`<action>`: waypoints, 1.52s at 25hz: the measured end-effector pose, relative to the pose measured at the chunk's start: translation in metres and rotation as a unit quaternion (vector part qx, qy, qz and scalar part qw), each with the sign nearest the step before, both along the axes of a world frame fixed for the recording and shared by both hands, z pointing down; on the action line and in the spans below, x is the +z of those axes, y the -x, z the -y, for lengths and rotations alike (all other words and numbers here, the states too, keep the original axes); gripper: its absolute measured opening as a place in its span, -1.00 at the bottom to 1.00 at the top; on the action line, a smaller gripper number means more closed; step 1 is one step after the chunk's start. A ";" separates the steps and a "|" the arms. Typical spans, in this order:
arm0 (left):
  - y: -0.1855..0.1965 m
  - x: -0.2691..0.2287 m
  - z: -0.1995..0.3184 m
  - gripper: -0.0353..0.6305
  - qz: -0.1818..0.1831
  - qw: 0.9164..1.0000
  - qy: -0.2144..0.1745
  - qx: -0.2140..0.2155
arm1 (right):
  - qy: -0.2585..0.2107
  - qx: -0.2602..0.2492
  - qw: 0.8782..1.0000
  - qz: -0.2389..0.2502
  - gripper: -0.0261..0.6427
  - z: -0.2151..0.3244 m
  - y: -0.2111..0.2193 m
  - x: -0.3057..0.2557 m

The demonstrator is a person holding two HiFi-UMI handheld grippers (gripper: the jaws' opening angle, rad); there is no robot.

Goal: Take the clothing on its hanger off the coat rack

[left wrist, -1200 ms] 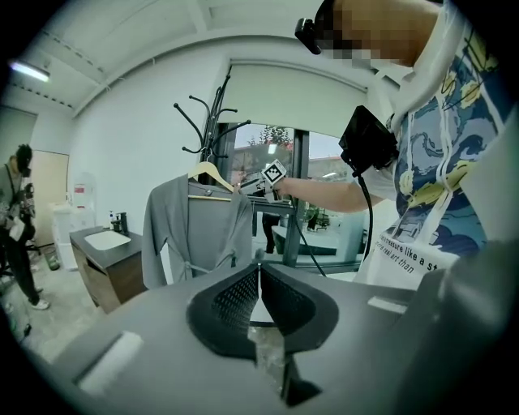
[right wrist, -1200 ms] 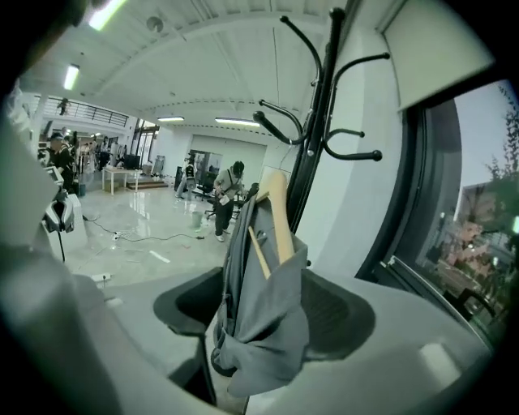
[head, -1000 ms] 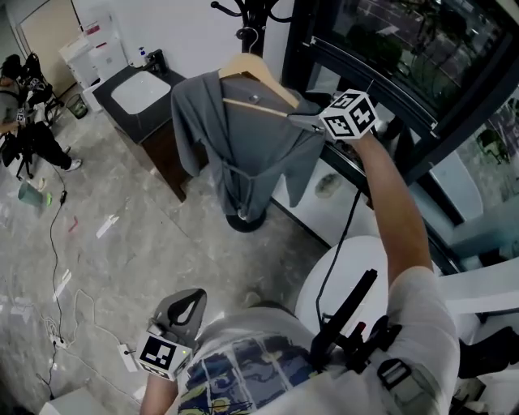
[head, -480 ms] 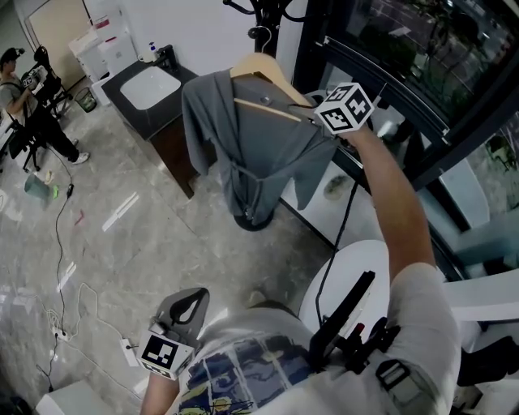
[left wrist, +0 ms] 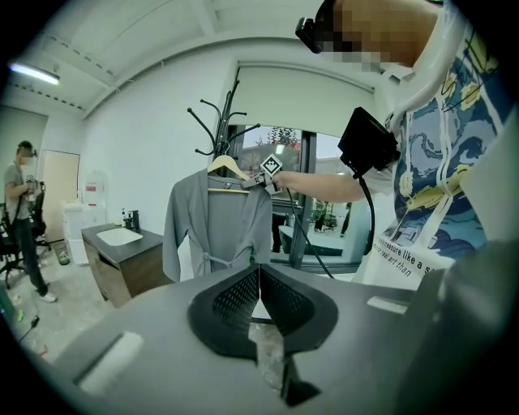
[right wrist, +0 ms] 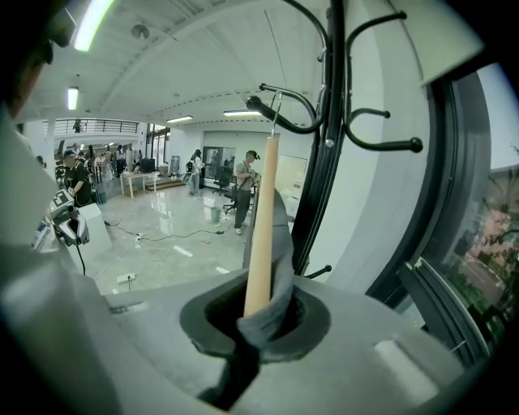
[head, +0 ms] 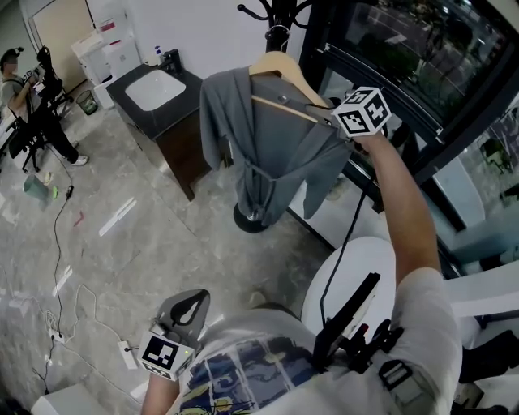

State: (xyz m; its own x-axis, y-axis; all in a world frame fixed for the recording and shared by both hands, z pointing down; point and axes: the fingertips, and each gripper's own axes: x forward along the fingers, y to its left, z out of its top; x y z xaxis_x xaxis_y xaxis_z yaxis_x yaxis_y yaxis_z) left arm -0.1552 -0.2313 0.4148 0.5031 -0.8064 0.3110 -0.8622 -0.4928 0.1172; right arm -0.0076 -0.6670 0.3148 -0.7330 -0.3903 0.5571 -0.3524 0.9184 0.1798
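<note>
My right gripper (head: 328, 120) is clamped on the shoulder end of the wooden hanger (head: 280, 65), jaws closed tight with a fold of the grey robe (head: 268, 154) pinched in alongside the wood. Seen from that gripper (right wrist: 259, 312), the hanger (right wrist: 261, 227) runs straight up out of the jaws, and its wire hook sits at a curved arm of the black rack (right wrist: 324, 162); I cannot tell whether the hook rests on the arm or is clear of it. The robe (right wrist: 280, 243) drapes over the hanger and hangs in front of the rack's (head: 276, 12) pole, its belt tied at the waist. My left gripper (head: 188, 308) is held low by my waist, well apart from the robe, jaws together (left wrist: 258, 280) with nothing between them. A sink counter (head: 158, 89) stands to the left of the rack.
</note>
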 end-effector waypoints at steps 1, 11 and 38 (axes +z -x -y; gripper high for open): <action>0.002 0.000 -0.004 -0.87 -0.002 1.000 -0.001 -0.002 | -0.004 0.000 1.000 -0.003 -0.90 -0.007 -0.001 -0.005; 0.027 0.000 -0.066 -0.87 -0.018 1.000 -0.003 0.020 | -0.032 0.015 0.999 -0.009 -0.90 -0.097 -0.002 -0.032; 0.034 -0.008 -0.180 -0.87 -0.019 0.994 -0.025 0.109 | -0.032 -0.046 0.998 0.018 -0.90 -0.438 0.026 -0.005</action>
State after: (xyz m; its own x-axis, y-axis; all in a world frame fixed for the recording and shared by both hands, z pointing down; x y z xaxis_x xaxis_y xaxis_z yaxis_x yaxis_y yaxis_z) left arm -0.1895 -0.0510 0.4064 0.6785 -0.6902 0.2514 -0.7294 -0.6738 0.1184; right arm -0.0334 -0.2292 0.3098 -0.7867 -0.3538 0.5058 -0.2744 0.9345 0.2269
